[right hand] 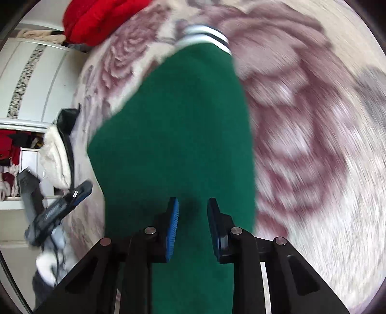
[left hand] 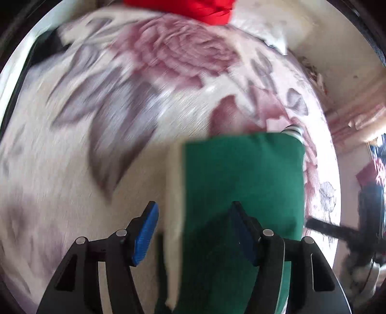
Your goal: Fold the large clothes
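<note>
The green garment [left hand: 241, 183] lay folded on a floral blanket [left hand: 125, 101] with big pink roses and grey leaves, and both views were blurred by motion. In the left wrist view the garment made a narrow green block with a white strip along its left edge, and a striped white and dark cuff [left hand: 293, 130] showed at its far right corner. The left gripper [left hand: 193, 231] was spread wide above the near end of the garment; its right blue pad [left hand: 241, 234] was over the green cloth and its left one over the blanket, and nothing was between them. In the right wrist view the right gripper [right hand: 193, 227] was also released, with a clear gap between the blue pads, and it hung over the near part of the green cloth. The striped cuff was at the far end there. A red garment [right hand: 96, 19] lay at the far edge of the blanket. A white wardrobe [right hand: 36, 79] stood at the left.
</note>
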